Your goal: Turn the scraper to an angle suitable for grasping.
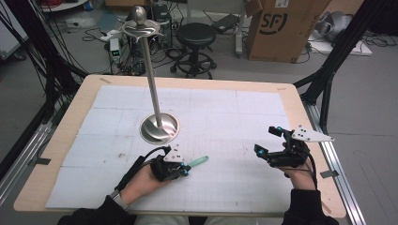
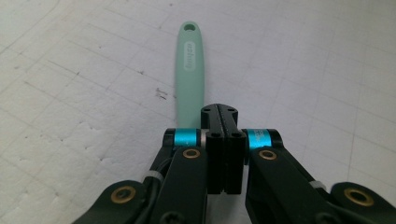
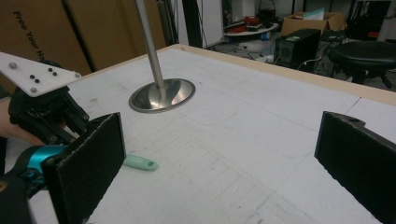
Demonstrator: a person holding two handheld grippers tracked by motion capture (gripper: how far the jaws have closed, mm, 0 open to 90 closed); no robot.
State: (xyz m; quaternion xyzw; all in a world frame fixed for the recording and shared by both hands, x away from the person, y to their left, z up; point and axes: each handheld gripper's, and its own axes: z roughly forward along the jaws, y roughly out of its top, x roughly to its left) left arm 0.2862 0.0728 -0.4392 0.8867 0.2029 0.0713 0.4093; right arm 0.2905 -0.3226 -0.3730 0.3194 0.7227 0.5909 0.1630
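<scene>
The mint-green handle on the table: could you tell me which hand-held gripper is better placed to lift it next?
Left. The left hand-held gripper is shut on the mint-green handle. The right hand-held gripper stands open, well off to the side.

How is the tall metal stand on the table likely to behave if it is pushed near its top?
The metal stand would probably tip rather than slide: its pole is tall and thin over a small round base. The polished base may also skid on the white mat. It looks rigid and unlikely to bend.
</scene>
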